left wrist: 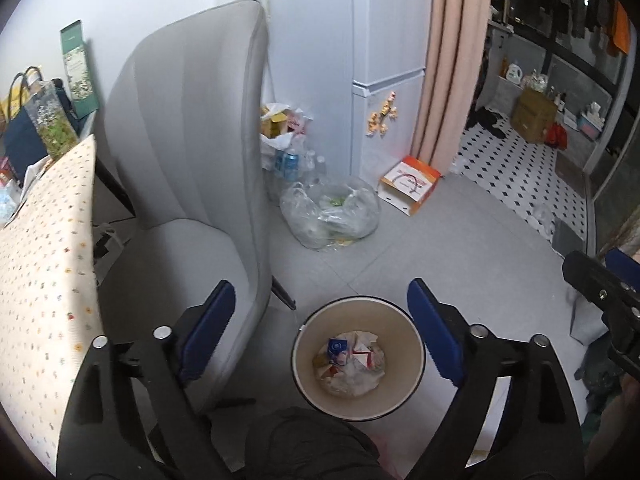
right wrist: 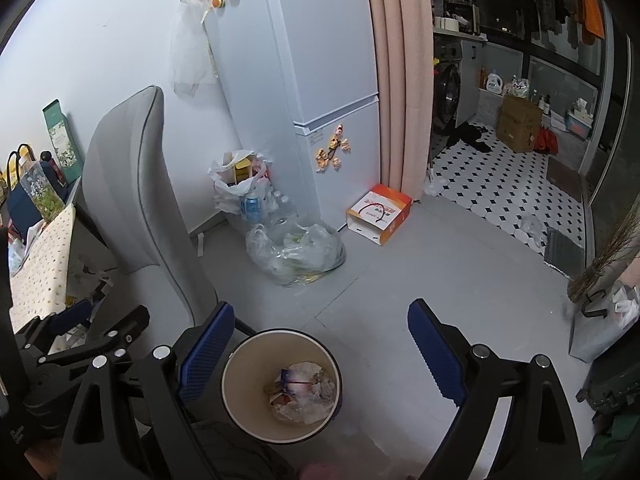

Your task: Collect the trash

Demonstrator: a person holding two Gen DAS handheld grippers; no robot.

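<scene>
A round beige trash bin (left wrist: 308,364) stands on the grey floor, holding crumpled paper and wrappers (left wrist: 352,362). It also shows in the right wrist view (right wrist: 240,384), with the trash (right wrist: 302,392) at its bottom. My left gripper (left wrist: 320,332) is open and empty, held above the bin. My right gripper (right wrist: 320,344) is open and empty, also above the bin. The right gripper shows at the right edge of the left wrist view (left wrist: 604,300). The left gripper shows at the left of the right wrist view (right wrist: 92,340).
A grey chair (left wrist: 192,152) stands left of the bin, beside a table with a dotted cloth (left wrist: 44,280). Clear plastic bags of bottles (right wrist: 296,250) and an orange-white paper bag (right wrist: 380,212) lie by the white fridge (right wrist: 328,80). A grey bag (right wrist: 600,328) stands at right.
</scene>
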